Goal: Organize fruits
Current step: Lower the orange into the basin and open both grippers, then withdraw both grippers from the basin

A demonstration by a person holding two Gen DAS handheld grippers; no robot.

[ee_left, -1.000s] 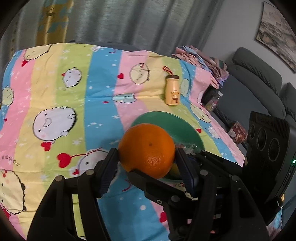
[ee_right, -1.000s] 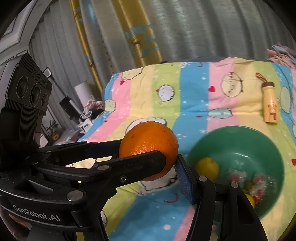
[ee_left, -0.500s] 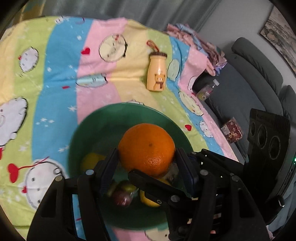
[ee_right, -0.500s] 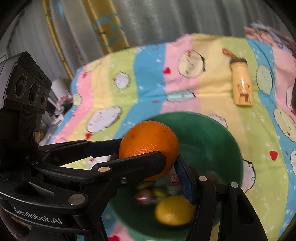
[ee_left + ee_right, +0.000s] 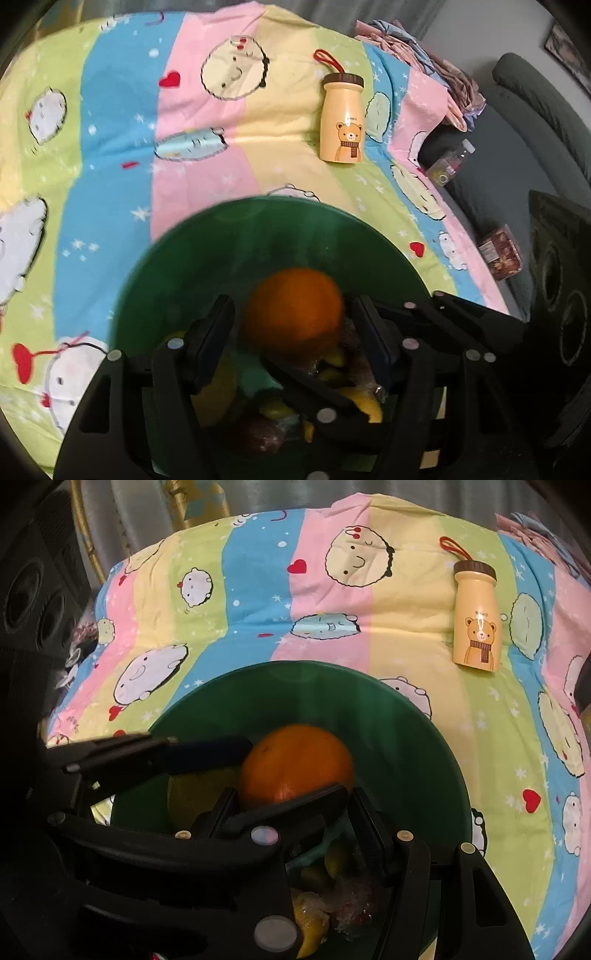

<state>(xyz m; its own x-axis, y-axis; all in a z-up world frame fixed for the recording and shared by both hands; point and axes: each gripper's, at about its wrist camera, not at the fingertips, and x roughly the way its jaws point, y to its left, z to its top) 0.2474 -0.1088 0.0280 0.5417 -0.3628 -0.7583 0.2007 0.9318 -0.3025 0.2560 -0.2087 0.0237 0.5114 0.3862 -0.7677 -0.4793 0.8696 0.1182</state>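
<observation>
our left gripper point(image 5: 295, 336) is opening its jaws: there is a gap between each blue-padded finger and the orange point(image 5: 293, 308), so nothing is pinched there. our right gripper point(image 5: 295, 812) has the same orange point(image 5: 295, 764) between its fingers, but the left gripper's black linkage crosses in front and the fruit is blurred, so we cannot tell whether its pads press on it. the orange sits over the inside of the green bowl point(image 5: 236, 236), above the other fruit.

below the fingers the bowl point(image 5: 406, 716) holds a yellow lemon-like fruit point(image 5: 216, 387), a few smaller yellow pieces point(image 5: 310, 923) and something reddish in clear wrap point(image 5: 351, 904); the blur keeps us from naming them more closely.

the bowl rests on a striped cartoon sheet point(image 5: 118, 147) in pink, blue, yellow and green with round white faces and red hearts. beyond the bowl, well apart from it, a yellow bottle point(image 5: 341, 118) lies on the sheet, with a brown cap, a red loop and a bear in a scarf printed on it. small lettering stands above the bear in the right view point(image 5: 476, 616), too small for us to read.

off the sheet's right edge we see a grey sofa point(image 5: 524, 122), a clear plastic bottle point(image 5: 448, 166) on it, and a small printed packet point(image 5: 500, 253) whose text we cannot make out.
</observation>
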